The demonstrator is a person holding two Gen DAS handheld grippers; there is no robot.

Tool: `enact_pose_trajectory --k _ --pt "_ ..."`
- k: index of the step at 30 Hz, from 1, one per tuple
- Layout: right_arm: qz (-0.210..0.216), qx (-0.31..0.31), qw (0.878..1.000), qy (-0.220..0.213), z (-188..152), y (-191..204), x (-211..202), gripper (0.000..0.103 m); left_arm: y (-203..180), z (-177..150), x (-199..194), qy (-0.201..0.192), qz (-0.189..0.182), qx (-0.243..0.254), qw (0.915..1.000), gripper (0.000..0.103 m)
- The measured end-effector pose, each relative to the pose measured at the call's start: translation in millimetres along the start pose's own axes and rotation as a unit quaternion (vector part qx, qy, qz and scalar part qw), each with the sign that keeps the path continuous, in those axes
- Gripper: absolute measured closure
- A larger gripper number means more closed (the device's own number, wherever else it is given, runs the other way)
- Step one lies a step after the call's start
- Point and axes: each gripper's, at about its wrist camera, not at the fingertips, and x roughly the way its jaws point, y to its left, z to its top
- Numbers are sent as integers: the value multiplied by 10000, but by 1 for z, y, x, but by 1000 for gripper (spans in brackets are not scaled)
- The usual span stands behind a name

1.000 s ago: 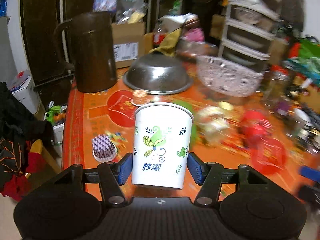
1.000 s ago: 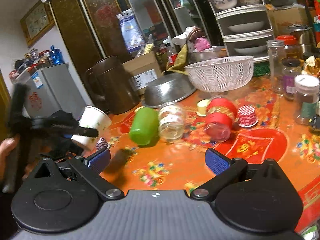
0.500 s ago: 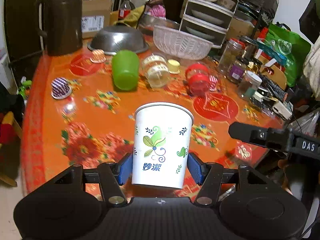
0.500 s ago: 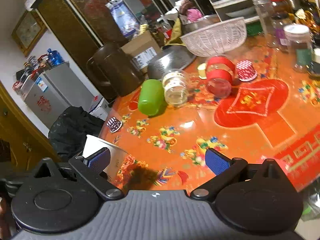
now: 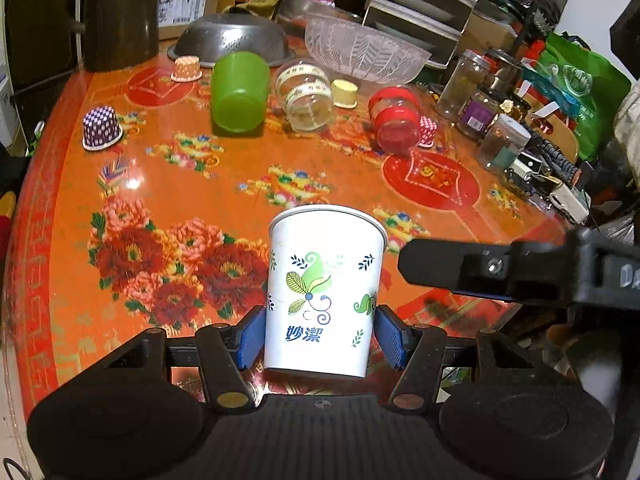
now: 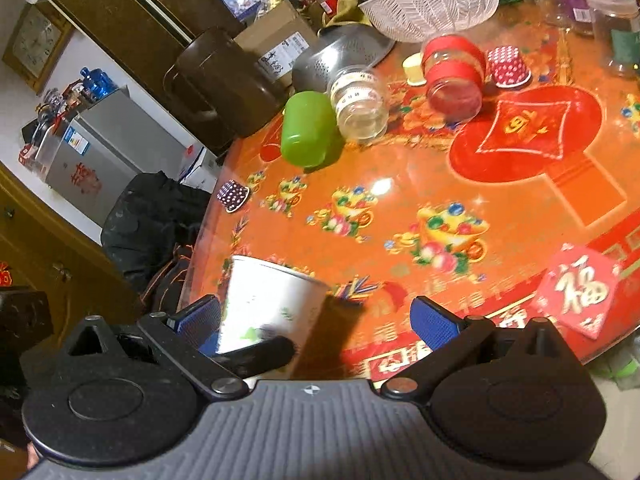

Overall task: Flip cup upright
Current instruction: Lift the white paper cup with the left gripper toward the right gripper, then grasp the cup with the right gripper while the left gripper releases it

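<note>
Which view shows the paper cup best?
The left wrist view: the cup stands sharp and whole between the left claw's pads. The right wrist view shows it blurred, partly hidden.

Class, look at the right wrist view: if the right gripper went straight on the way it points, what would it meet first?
Probably the bare orange table just ahead of the open right gripper. The paper cup sits left of that line, by the left pad. Depth is unclear.

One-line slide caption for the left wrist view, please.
Left gripper clamps white floral paper cup, rim up, above orange floral table.
</note>
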Motion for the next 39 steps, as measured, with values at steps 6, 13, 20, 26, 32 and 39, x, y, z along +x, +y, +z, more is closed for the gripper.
enact_pose_trajectory --k 6,13,20,26,32,39 --pt "141 322 9985 425 2 6 17 1 0 -2 4 21 -44 -56 10000 41" --pt "308 847 9931 751 11 3 41 4 2 -3 4 0 -99 -95 9999 41" --pt "-55 655 9925 1029 16 10 61 21 4 -3 3 -17 -153 -130 9998 41" --pt "-266 543 9932 993 19 16 62 31 5 -4 3 -35 -140 -139 9998 41" --pt "-304 436 9935 1008 22 19 64 32 5 -5 3 -25 -124 -87 9999 41" --pt "-236 505 9935 989 24 16 68 32 10 -13 -2 -37 -134 93 9999 27"
